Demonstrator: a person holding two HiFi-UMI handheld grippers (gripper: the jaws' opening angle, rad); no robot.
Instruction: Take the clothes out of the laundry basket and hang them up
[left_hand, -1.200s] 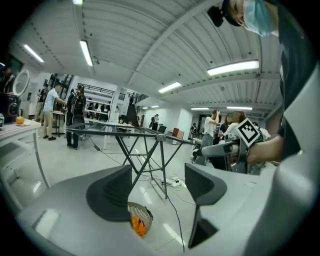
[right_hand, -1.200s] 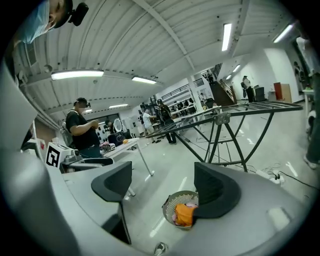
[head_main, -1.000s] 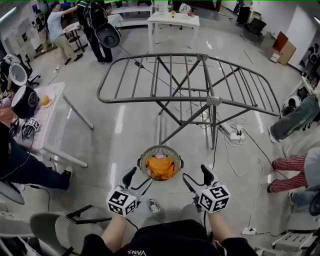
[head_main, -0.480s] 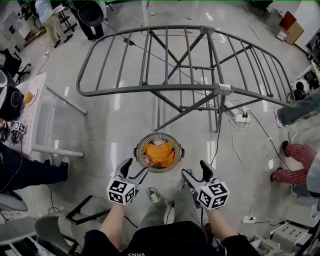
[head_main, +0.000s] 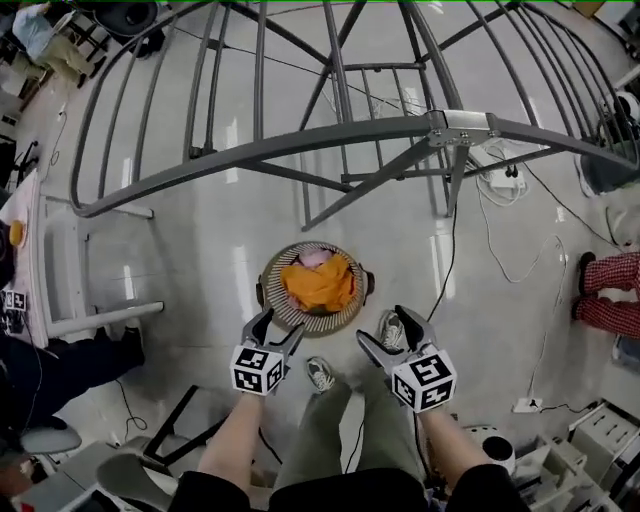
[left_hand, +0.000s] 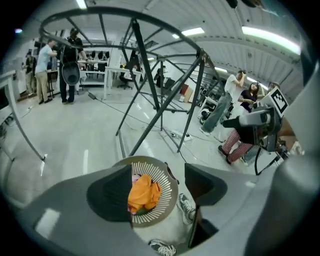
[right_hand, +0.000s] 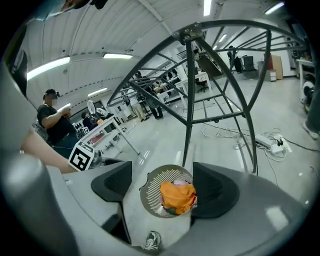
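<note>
**Head view.** The left tongs (head_main: 278, 333) and right tongs (head_main: 392, 335) hang side by side on the near side of the laundry basket (head_main: 290, 318). Each is spread wide and holds nothing. The basket stands on the floor under the near rail of the drying rack (head_main: 300, 146). An orange garment (head_main: 318, 283) is heaped on top, with a pink garment (head_main: 316, 258) showing behind it. That rail crosses above the basket, so a garment pulled straight up could catch on it. A black cable (head_main: 449, 262) trails along the floor just right of the basket, and a step that way could hook a shoe (head_main: 320, 375) in it.

**Left gripper view.** The jaws stand apart with only air between them, and the basket lies well below. The orange piece is bunched. A pinch on one loose fold would likely drag the pink piece out too, or tip the basket.

**Right gripper view.** These jaws are also spread and empty. They aim at the same heap, so both tongs reaching in together could knock into each other.
</note>
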